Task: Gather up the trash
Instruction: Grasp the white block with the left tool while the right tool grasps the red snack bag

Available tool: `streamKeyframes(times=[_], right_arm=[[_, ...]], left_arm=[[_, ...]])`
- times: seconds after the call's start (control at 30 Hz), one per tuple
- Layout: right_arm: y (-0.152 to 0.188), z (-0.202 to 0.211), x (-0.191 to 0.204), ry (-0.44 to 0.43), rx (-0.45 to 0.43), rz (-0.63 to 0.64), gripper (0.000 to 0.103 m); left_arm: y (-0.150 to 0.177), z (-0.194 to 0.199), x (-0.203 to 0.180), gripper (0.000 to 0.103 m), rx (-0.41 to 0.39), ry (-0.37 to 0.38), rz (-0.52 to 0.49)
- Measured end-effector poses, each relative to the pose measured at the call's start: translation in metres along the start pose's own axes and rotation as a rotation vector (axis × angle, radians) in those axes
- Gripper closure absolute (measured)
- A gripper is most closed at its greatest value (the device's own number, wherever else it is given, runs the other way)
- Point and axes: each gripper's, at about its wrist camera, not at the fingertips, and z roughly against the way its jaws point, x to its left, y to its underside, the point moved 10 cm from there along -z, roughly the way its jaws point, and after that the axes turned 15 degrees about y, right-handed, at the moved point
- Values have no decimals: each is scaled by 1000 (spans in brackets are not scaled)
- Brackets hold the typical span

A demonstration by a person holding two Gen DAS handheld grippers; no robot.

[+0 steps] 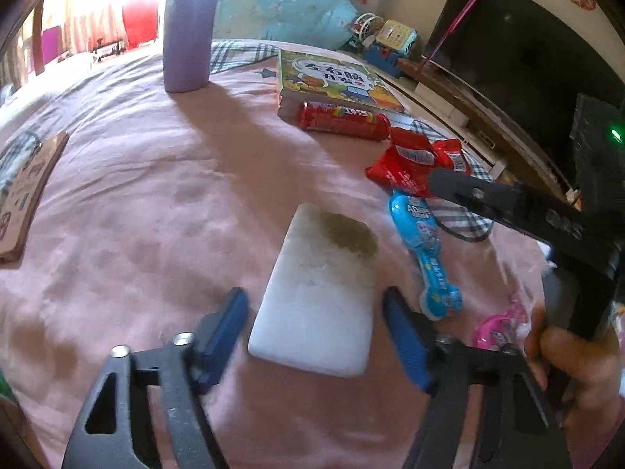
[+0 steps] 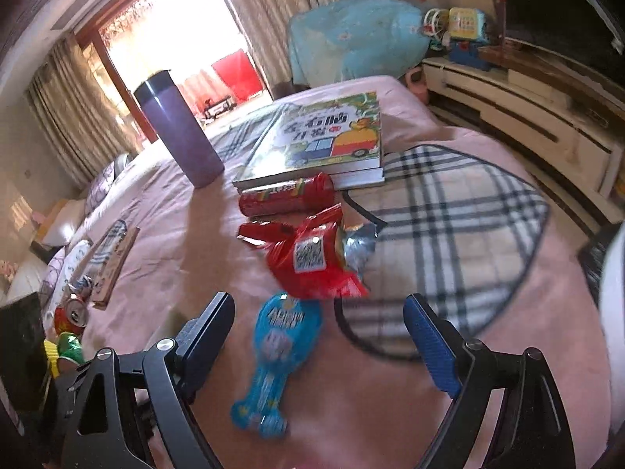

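Left gripper [image 1: 314,336] had its jaws spread, straddling the near end of a white stained pad [image 1: 318,293] lying flat on the pink bed [image 1: 136,203]. Nothing pinched. Right gripper [image 2: 318,342] also had its jaws spread and empty, hovering over a blue wrapper [image 2: 273,359], with a crumpled red snack bag [image 2: 312,258] just beyond.

More trash: red tube [image 2: 287,195] lying on its side, touching the front edge of a picture book [image 2: 320,140]. A pink packet [image 1: 500,326] showed near the person's hand in the left view; details blurred. A can [image 2: 74,314] sat at far left of the right view.

Handling, judged: wrappers and bag look light, thin and crinkly, likely slippery film; best pinched at a raised fold or edge, since flat film on soft bedding gives little to bite. The pad looks soft and light; take it across the narrow width. The tube seems stiffer and may roll.

Room: open bedding left of the pad. The purple flask [image 2: 177,125] stood upright, well apart from the trash but tippable. The plaid mat [image 2: 449,234] lay under the red bag's right side; jaws could snag its edge. The bed's edge ran along the right, cabinet beyond.
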Motion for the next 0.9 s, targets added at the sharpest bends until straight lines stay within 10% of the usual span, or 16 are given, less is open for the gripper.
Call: streamKeyframes(times=[0.3, 0.9], right_arm=[[-10, -10, -2, -40, -9, -5, 81], [28, 76, -72, -70, -61, -99, 83]], left_arm=[[-28, -4, -5, 52, -66, 67, 29], [-30, 8, -86, 52, -150, 138, -55]])
